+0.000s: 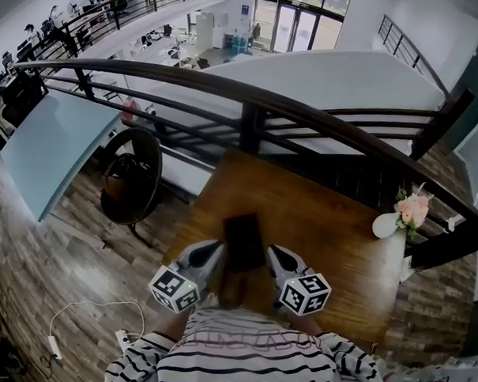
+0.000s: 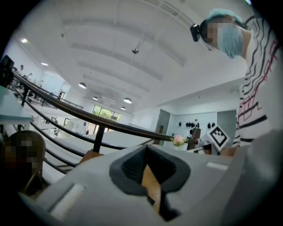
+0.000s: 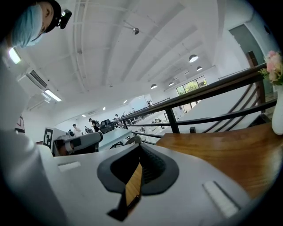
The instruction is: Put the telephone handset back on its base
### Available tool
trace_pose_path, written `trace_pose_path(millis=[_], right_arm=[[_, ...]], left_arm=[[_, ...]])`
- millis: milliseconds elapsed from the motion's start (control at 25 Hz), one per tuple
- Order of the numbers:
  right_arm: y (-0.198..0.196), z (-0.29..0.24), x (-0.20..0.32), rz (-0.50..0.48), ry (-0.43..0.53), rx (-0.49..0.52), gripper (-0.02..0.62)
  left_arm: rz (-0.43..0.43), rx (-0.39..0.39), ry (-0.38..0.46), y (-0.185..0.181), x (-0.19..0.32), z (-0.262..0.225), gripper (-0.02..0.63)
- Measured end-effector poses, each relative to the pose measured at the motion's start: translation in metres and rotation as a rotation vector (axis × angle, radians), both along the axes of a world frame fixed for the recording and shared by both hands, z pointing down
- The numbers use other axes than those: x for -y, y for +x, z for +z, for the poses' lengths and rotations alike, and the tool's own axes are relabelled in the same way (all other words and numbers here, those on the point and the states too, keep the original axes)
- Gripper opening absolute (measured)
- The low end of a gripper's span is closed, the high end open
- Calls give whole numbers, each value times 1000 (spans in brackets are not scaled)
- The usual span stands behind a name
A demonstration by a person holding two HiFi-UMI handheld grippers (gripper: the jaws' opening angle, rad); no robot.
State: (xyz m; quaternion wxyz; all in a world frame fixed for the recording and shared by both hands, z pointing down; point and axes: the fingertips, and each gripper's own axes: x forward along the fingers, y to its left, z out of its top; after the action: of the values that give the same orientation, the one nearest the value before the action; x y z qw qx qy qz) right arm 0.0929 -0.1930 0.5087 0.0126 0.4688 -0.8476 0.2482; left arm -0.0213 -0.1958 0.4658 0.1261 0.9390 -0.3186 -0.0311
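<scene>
left gripper [image 1: 212, 251] and right gripper [image 1: 275, 254] resting pressed together, empty, flanking dark telephone [image 1: 243, 241] at 9 and 3 o'clock

Showed as one dark, near-black telephone [image 1: 243, 241], oblong, in the lower middle of the head view. Lay flat on the brown wooden table [image 1: 327, 222], long side running up and down the frame, close to the table's lower-left edge. Looked matte and plain from above, upper end squared off, lower end lost in shadow. Read as a single dark block: too dim and small to tell its parts apart or how they sat together.
</scene>
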Motion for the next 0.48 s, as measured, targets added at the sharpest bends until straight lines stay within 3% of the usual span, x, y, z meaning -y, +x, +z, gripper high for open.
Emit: trace_pose_path(millis=[480], right_arm=[[4, 13, -2, -6, -38, -57, 0]], left_arm=[[-18, 4, -32, 1, 1, 11, 3]])
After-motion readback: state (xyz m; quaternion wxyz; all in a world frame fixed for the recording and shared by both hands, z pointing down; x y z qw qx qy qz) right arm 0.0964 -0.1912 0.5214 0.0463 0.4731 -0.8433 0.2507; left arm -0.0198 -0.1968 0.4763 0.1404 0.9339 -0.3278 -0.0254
